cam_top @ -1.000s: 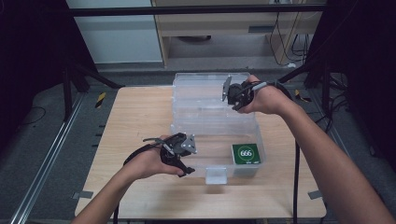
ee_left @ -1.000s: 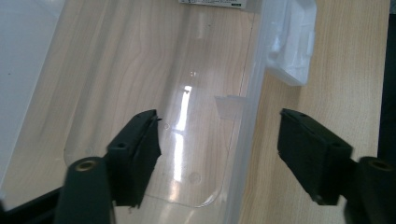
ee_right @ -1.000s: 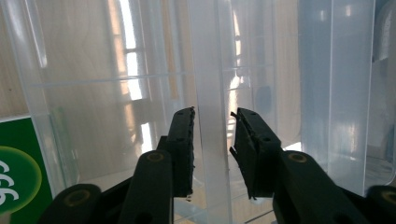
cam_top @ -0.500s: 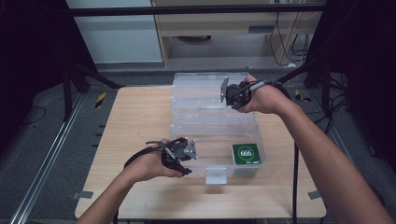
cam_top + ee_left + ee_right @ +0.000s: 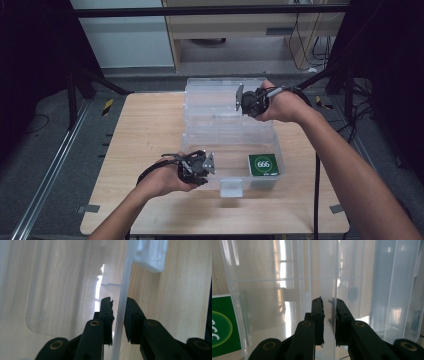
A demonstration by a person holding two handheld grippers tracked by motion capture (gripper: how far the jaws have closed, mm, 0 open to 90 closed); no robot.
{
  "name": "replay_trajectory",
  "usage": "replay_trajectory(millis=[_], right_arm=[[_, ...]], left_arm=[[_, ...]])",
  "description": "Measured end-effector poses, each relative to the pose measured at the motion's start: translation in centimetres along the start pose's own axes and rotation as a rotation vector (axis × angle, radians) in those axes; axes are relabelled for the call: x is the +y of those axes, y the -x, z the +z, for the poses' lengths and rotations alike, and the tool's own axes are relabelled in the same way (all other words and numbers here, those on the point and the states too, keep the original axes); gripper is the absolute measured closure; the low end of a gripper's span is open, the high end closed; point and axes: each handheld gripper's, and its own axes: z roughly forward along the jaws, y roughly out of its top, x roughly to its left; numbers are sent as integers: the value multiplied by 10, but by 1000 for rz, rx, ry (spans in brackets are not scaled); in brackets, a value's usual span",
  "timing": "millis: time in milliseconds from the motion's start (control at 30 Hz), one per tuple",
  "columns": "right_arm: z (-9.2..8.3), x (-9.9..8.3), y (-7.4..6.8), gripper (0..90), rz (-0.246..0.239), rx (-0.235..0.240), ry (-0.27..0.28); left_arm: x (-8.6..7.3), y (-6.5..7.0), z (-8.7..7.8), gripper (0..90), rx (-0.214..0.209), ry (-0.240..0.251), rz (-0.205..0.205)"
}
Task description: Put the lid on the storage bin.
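Observation:
A clear plastic box (image 5: 227, 137) stands on the wooden table (image 5: 150, 130), its lid (image 5: 212, 92) open at the far side. A green card (image 5: 263, 165) marked 666 lies in its near right corner. My left gripper (image 5: 207, 166) is at the box's near left wall (image 5: 125, 277). Its jaws have just been closing, and the left gripper (image 5: 118, 310) now pinches that thin wall. My right gripper (image 5: 241, 99) is at the box's far right. Its jaws have also just been closing, and the right gripper (image 5: 329, 307) is shut on an upright clear panel (image 5: 329, 270). The green card (image 5: 222, 326) shows through the plastic.
A white latch (image 5: 231, 187) sticks out from the box's near wall. Bare wood lies left of the box and along the table's front edge. Dark frame legs and a metal rail (image 5: 50, 170) stand off the table's left side. Cables hang at the right.
My left gripper's jaws have narrowed onto the box's near left wall, and that hand has shifted slightly. The right hand has kept its place at the far right of the box.

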Motion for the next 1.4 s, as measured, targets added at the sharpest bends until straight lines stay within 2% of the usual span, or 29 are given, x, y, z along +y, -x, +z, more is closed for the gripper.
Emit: replay_trajectory(millis=[67, 133, 267, 433, 900, 1233, 1400], right_arm=[[0, 0, -1, 812, -16, -2, 6], [-1, 0, -1, 814, -17, -1, 6], [-3, 3, -4, 827, -28, -3, 5], [-7, 3, -6, 840, -34, 11, 13], [-7, 3, -6, 844, -32, -4, 27], [-20, 2, -21, 850, -54, -26, 57], [-28, 2, -35, 848, -60, -51, 70]], left_arm=[[0, 2, 0, 816, 21, 9, 11], [-1, 3, 0, 815, 27, 16, 3], [-3, 2, 1, 813, 19, 37, -36], [-5, 1, 1, 812, 10, 54, -52], [-3, 2, 2, 807, 38, 57, -69], [-2, 5, 3, 801, 69, 54, -63], [-1, 7, 4, 795, 85, 46, -73]])
